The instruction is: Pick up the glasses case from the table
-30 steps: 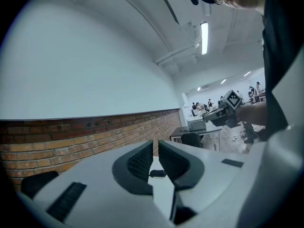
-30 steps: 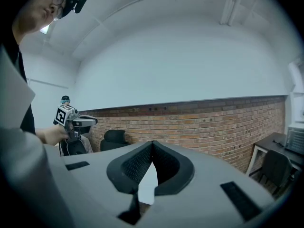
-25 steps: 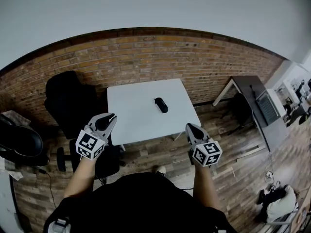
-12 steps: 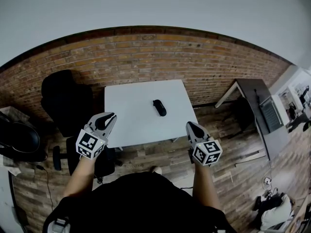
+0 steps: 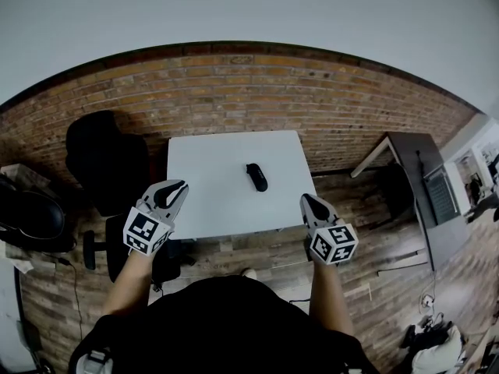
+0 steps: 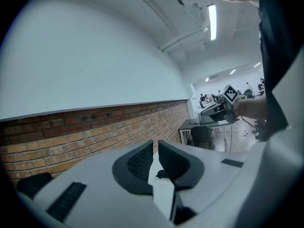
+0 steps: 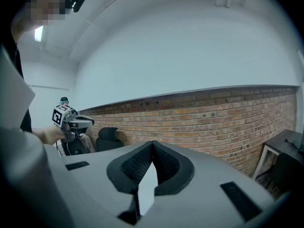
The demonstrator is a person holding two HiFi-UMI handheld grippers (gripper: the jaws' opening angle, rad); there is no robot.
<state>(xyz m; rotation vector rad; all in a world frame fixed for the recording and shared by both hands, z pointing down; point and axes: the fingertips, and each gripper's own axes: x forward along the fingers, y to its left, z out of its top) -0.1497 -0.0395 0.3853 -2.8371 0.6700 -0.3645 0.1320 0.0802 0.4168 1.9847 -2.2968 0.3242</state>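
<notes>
Table (image 5: pixel 210 201) nearer, glasses case (image 5: pixel 256 177) ctr – off edges

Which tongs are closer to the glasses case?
Right, seemingly: the right tongs hover near the table's front-right corner, the left tongs farther from the glasses case, off the front-left corner.

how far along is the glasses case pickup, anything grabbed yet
Done: nothing yet. The glasses case lies untouched on the white table. In hand: both grippers are held out short of it, the left gripper with a narrow gap between its jaws, the right gripper shut, both empty. Left: reach over the table, close on the case and lift it.
</notes>
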